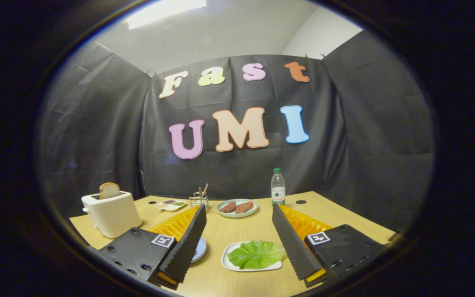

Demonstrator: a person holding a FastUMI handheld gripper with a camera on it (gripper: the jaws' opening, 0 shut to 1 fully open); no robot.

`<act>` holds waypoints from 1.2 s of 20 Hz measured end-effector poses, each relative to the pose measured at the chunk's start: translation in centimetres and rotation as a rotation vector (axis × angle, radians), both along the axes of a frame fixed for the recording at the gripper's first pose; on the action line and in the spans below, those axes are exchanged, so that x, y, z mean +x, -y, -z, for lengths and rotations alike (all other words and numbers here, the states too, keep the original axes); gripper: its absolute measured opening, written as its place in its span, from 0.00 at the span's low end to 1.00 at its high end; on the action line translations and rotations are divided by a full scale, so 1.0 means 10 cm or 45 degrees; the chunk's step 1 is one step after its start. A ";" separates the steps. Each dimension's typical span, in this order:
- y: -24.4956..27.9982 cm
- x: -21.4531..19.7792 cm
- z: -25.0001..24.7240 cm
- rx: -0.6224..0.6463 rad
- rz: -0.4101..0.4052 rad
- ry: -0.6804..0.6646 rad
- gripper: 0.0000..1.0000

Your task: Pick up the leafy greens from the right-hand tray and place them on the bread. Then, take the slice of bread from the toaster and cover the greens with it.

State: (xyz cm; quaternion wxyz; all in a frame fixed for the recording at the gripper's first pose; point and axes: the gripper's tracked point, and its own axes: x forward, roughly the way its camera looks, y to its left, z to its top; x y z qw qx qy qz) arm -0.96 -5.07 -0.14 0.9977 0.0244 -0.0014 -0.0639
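While the gripper (239, 214) hangs over the wooden table (344, 214), its two fingers stand wide apart, grasping nothing. Far left: one white toaster (111, 214), one bread slice (109, 190) upright in its slot. One small sauce dish (170, 205), then one wire holder (199, 200) with sticks. One pale plate (199, 249) peeks from behind the left finger; contents hidden. Between the fingers: one white tray (229, 253) carrying one leaf of leafy greens (256, 253). Beyond it, one round plate (237, 213) with two meat patties (236, 207). One water bottle (278, 187) stands to the right.
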 end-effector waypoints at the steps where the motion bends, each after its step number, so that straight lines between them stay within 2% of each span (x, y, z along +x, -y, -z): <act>1: 0.04 0.00 0.02 0.002 0.011 -0.008 1.00; 7: 0.37 0.00 0.18 0.022 0.088 -0.062 1.00; 11: 0.81 -0.05 0.29 0.055 0.234 -0.091 1.00; 15: 1.13 -0.06 0.51 0.112 0.321 -0.144 1.00; 20: 1.36 0.10 1.03 0.168 0.355 -0.302 1.00; 24: 1.28 0.33 1.46 0.306 0.260 -0.430 1.00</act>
